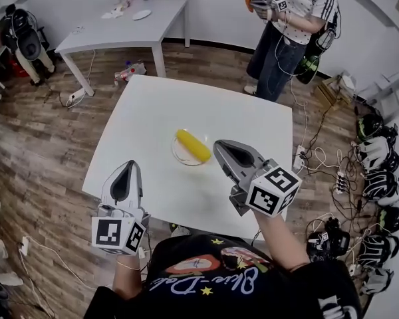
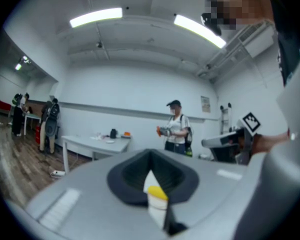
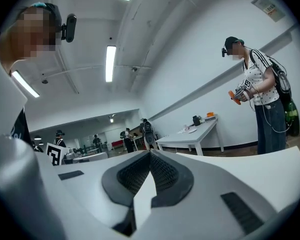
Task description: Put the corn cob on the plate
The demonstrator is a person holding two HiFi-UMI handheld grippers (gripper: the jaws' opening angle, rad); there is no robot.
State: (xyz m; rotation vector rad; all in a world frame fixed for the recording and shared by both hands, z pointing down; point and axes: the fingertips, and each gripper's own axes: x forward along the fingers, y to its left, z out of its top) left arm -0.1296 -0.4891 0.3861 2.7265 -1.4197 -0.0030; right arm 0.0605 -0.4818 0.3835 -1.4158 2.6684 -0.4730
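Observation:
A yellow corn cob lies on a clear round plate near the middle of the white table. My left gripper hovers at the table's near edge, left of the plate, jaws shut and empty. My right gripper is raised just right of the plate, its jaws shut with nothing in them. In the left gripper view a sliver of the corn cob shows beyond the closed left gripper. The right gripper view shows the closed right gripper pointing level across the room.
Another person holding grippers stands beyond the table's far right corner. A second white table with small items stands at the back left. Cables and headsets lie on the wooden floor to the right.

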